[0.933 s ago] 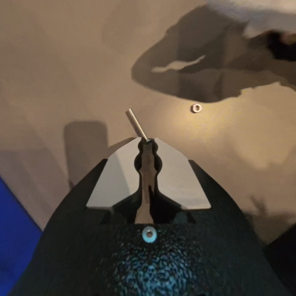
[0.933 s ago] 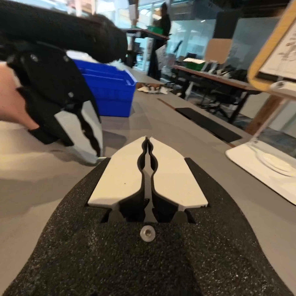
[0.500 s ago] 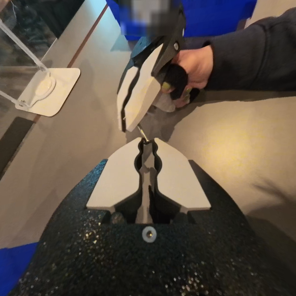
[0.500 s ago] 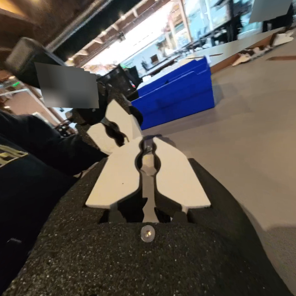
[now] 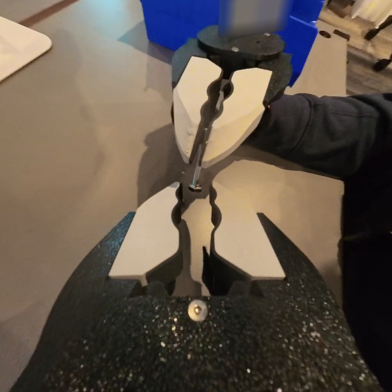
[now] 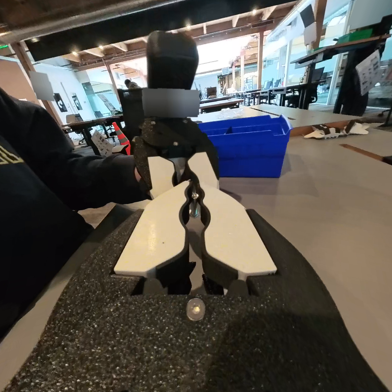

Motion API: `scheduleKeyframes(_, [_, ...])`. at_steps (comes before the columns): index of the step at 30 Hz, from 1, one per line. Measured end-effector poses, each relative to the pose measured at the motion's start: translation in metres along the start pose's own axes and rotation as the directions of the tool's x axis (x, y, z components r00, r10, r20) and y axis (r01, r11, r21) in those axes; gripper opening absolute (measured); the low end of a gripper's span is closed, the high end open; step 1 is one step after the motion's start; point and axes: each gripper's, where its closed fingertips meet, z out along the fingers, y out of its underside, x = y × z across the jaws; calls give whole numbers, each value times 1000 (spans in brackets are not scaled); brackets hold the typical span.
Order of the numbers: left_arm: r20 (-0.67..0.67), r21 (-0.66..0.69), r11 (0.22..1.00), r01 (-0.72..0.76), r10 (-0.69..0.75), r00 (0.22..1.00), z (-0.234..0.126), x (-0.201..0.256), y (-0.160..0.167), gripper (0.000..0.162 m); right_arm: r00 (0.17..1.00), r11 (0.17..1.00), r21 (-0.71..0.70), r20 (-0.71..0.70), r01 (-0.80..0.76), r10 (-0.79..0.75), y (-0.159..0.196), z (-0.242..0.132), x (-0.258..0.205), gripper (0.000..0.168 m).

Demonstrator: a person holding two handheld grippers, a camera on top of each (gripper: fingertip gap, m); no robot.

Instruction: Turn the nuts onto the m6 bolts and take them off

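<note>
A thin silver bolt (image 5: 199, 161) runs between the two grippers, which face each other tip to tip above the grey table (image 5: 74, 148). My right gripper (image 5: 196, 162) is shut on the bolt's shaft. In the right wrist view the shaft (image 6: 194, 209) lies in the gap of the right gripper (image 6: 194, 185). Whether a nut is on it I cannot tell. My left gripper (image 5: 195, 188) is open. The bolt's head (image 5: 194, 187) sits between its tips without being clamped. The left gripper (image 6: 185, 171) also shows in the right wrist view, just beyond the right fingertips.
A blue bin (image 6: 250, 152) stands on the table behind the grippers and also shows in the left wrist view (image 5: 169, 21). A white flat base (image 5: 19, 51) lies at the far left. A person's dark sleeves (image 5: 318, 131) are close by. Desks stand beyond. The grippers' ends are close to 5 cm from one another.
The left gripper held the bolt alone, then the right gripper came in and shut on the shaft. The left jaws have now opened off the bolt's head.
</note>
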Motion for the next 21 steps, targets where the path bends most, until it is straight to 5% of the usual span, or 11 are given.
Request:
scheduleKeyframes(8, [-7,-18,999,-47,46,999,2,2,4,10,999,999,-29,24,30,-29,5,3,-5,5])
scheduleKeyframes(12, [137,39,997,-64,58,989,-3,-23,-2,10,989,997,-60,-134,50,-58,6,-6,17,19])
scheduleKeyframes(16, [270,126,989,-79,43,962,-9,-58,-8,10,980,941,-338,-176,27,-91,41,-25,28,22])
scheduleKeyframes(21, [229,214,976,-48,-2,973,5,-77,-9,10,984,815,-579,-134,16,-115,84,-20,21,25])
